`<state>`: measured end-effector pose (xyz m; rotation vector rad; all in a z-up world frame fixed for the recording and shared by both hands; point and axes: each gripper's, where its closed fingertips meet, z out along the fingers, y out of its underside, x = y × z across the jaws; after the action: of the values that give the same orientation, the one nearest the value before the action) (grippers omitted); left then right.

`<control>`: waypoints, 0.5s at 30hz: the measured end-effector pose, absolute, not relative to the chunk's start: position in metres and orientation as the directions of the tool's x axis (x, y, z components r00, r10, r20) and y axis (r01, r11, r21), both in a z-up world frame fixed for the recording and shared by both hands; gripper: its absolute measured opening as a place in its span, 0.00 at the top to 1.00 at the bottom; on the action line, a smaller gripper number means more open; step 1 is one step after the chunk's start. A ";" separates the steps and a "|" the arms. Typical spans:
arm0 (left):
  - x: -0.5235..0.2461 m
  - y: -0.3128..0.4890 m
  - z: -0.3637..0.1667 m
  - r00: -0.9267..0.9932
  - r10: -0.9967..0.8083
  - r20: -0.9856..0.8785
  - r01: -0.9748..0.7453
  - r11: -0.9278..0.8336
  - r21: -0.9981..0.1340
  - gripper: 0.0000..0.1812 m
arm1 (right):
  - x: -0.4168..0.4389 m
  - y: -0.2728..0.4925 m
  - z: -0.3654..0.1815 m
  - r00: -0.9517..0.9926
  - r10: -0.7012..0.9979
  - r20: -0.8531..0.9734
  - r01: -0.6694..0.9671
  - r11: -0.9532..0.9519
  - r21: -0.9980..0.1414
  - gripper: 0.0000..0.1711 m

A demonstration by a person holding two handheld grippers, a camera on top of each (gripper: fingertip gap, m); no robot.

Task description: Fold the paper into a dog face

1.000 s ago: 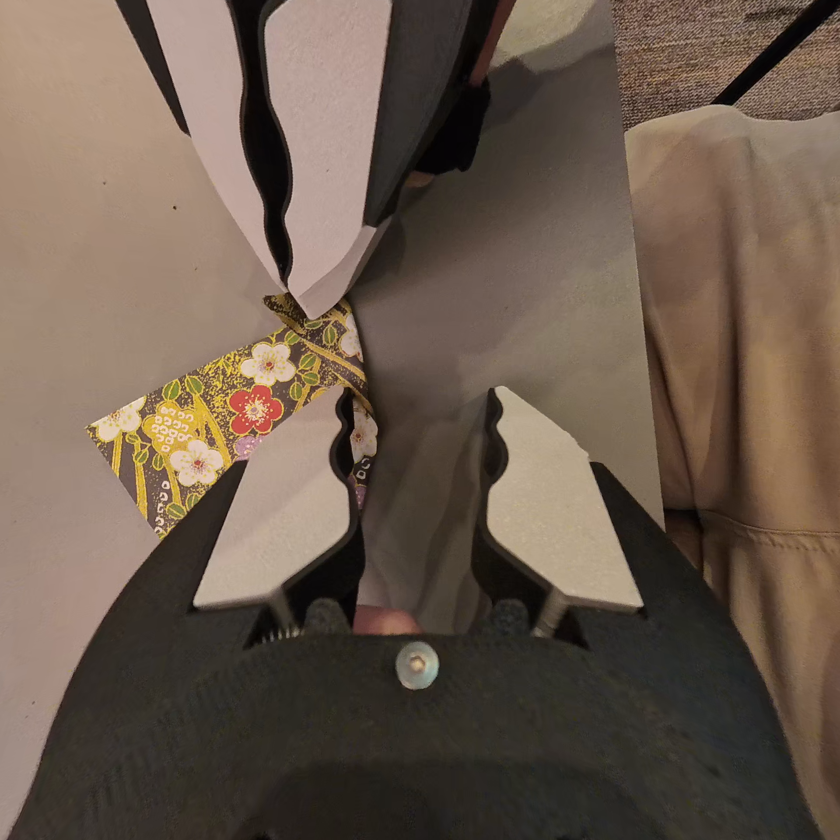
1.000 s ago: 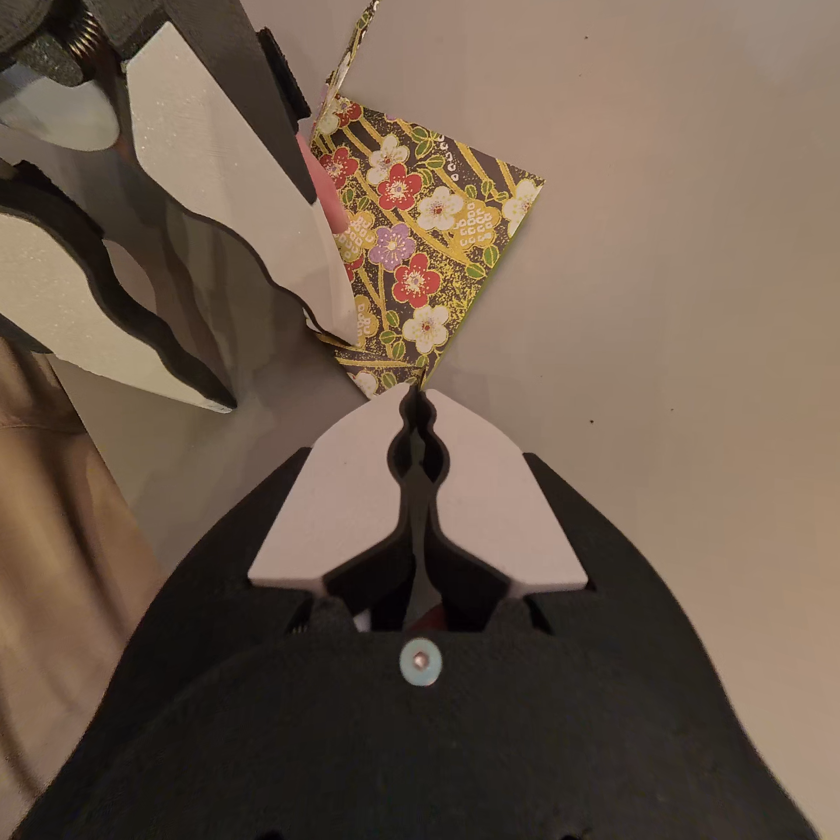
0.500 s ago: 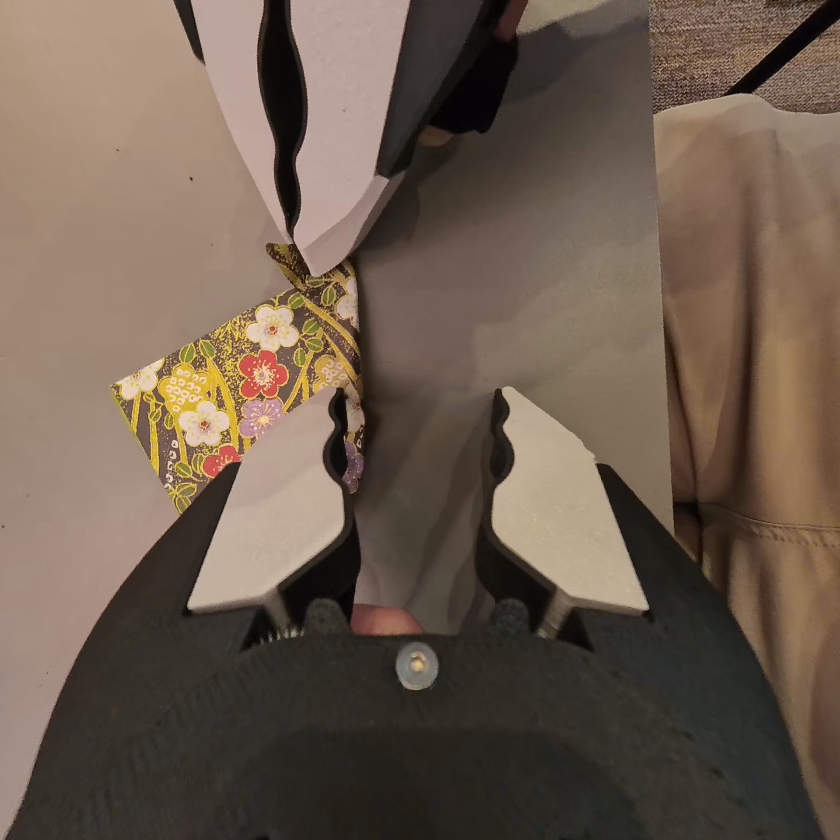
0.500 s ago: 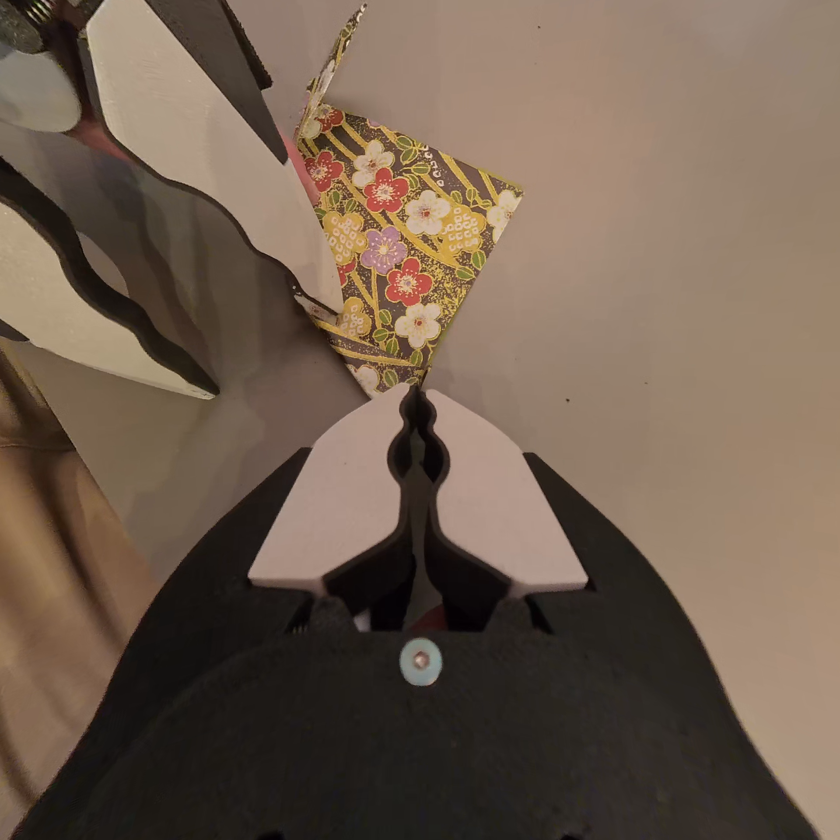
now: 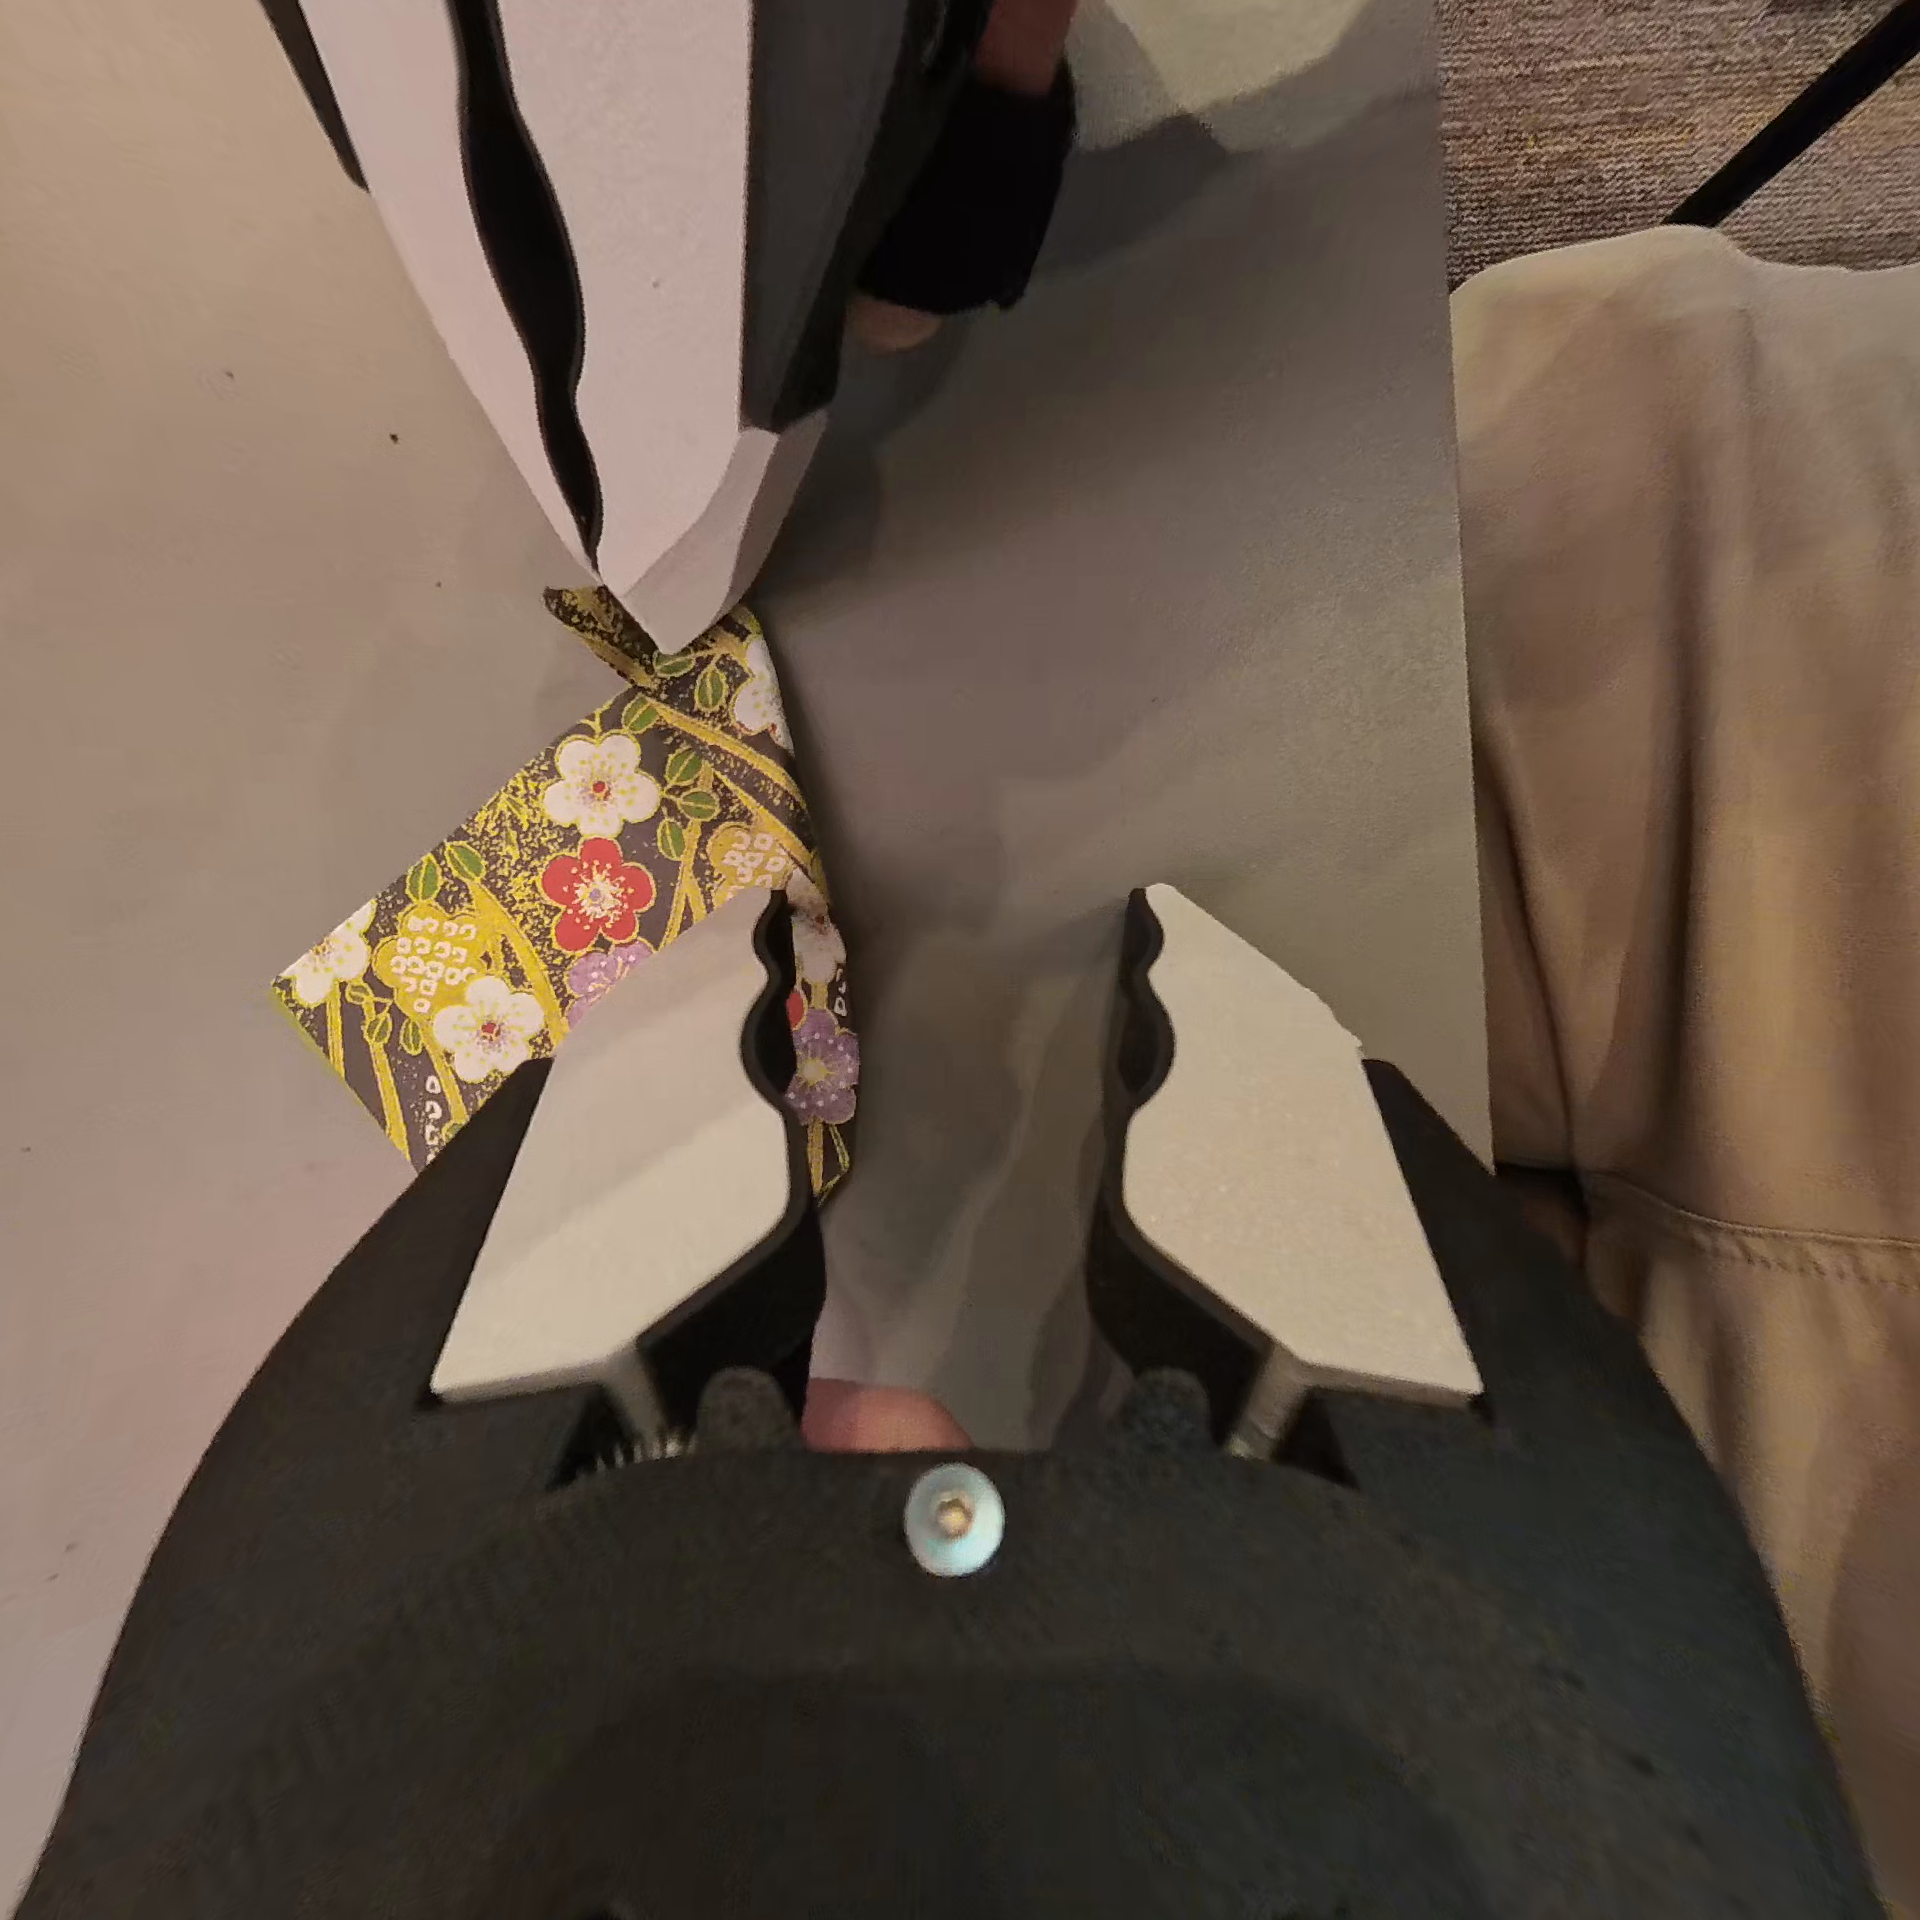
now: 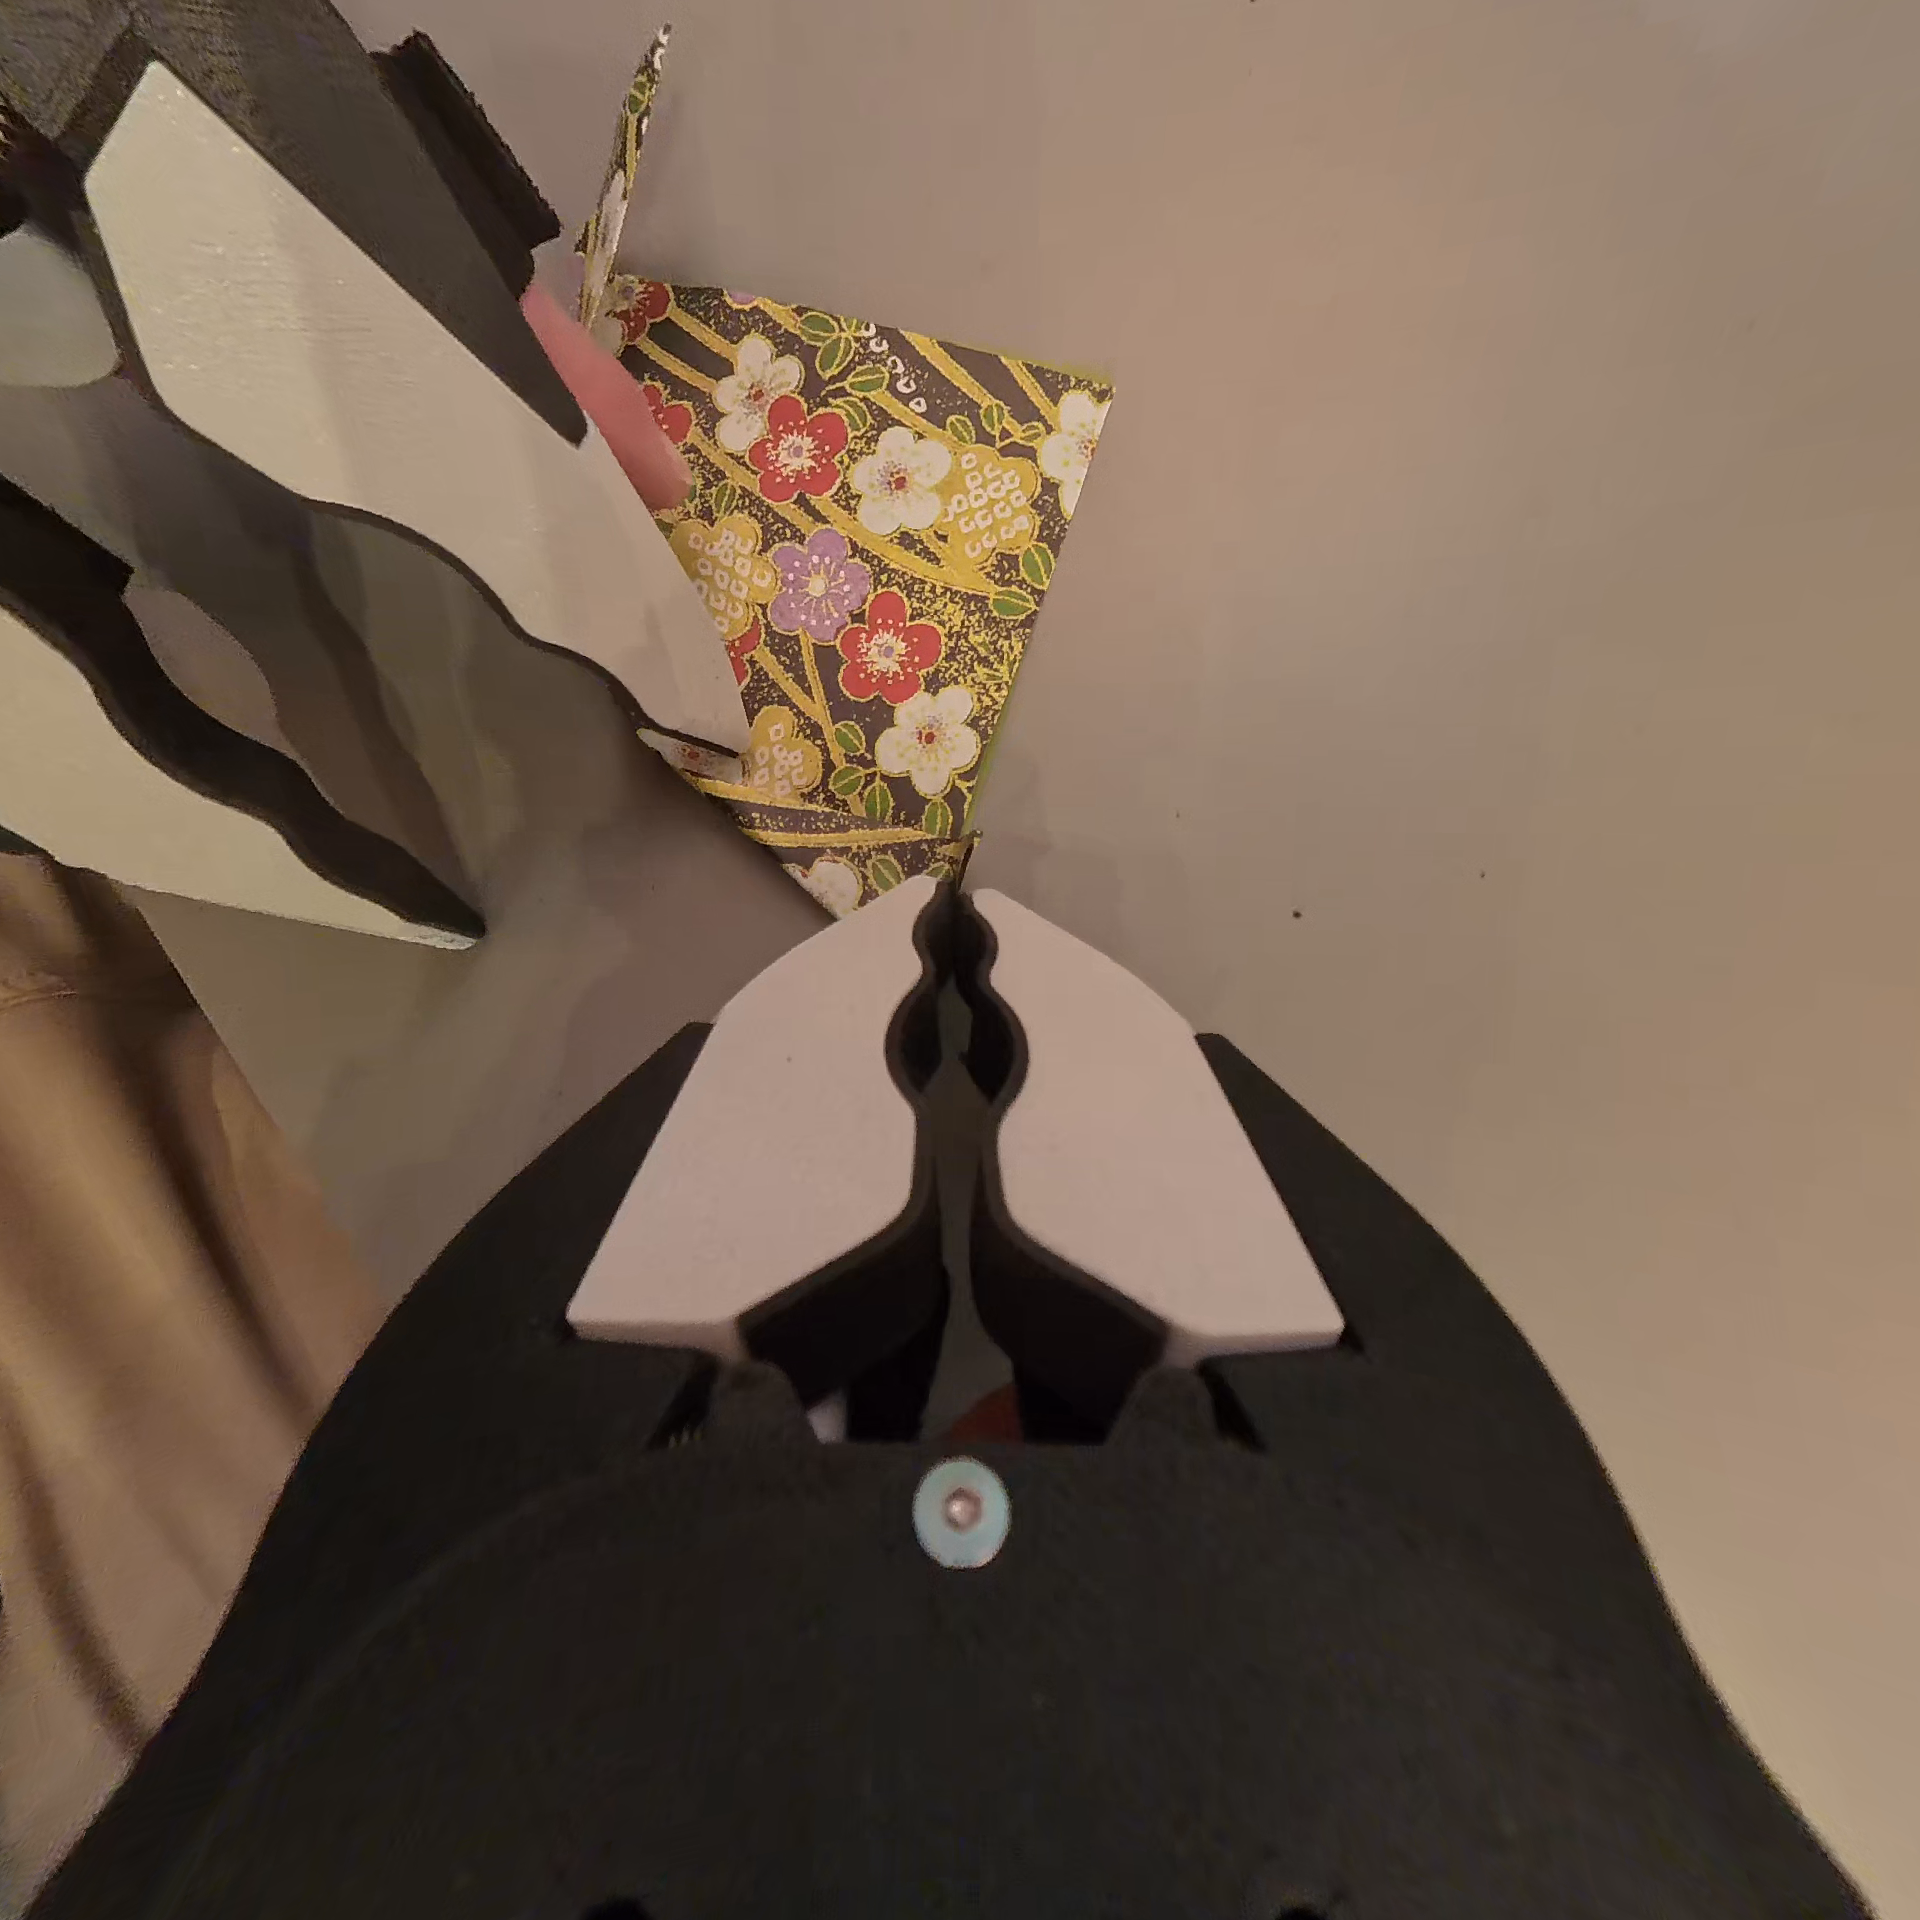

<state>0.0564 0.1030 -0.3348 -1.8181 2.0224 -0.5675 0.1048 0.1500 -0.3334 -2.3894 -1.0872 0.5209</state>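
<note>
The folded floral paper [image 5: 582,883] lies on the grey table [image 5: 1091,623], dark with white, red and yellow flowers. My left gripper [image 5: 956,920] is open; its left finger [image 5: 644,1143] lies over the paper's near edge, and only bare table shows between the jaws. My right gripper [image 6: 951,899] is shut, with the paper's near corner [image 6: 894,831] pinched at its tip. In the left wrist view the right gripper [image 5: 623,582] comes down from the top onto that corner. In the right wrist view a thin flap of paper [image 6: 623,177] stands up behind the left gripper's finger [image 6: 364,499].
The table's edge [image 5: 1455,727] runs down the right of the left wrist view. A person's beige garment [image 5: 1714,831] lies just beyond it and also shows at the lower left of the right wrist view [image 6: 104,1247]. Carpet [image 5: 1610,104] shows at the top right.
The paper has shifted slightly in both views and the left gripper's finger now covers more of it. The left gripper stays open and the right stays shut.
</note>
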 end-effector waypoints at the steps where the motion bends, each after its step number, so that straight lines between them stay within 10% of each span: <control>1: 0.057 0.103 -0.335 -0.108 -0.994 -0.001 -0.847 0.093 -0.523 0.67 | 0.105 0.150 -0.333 0.615 0.775 -0.148 0.603 -0.582 -0.545 1.00; 15: 0.061 0.093 -0.331 -0.169 -0.981 -0.096 -0.803 0.193 -0.564 0.67 | 0.105 0.150 -0.333 0.608 0.776 -0.167 0.610 -0.591 -0.528 1.00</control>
<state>0.0613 0.0930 -0.3314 -1.6647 2.0364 -0.5428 0.1050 0.1502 -0.3334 -2.4149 -1.1034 0.5378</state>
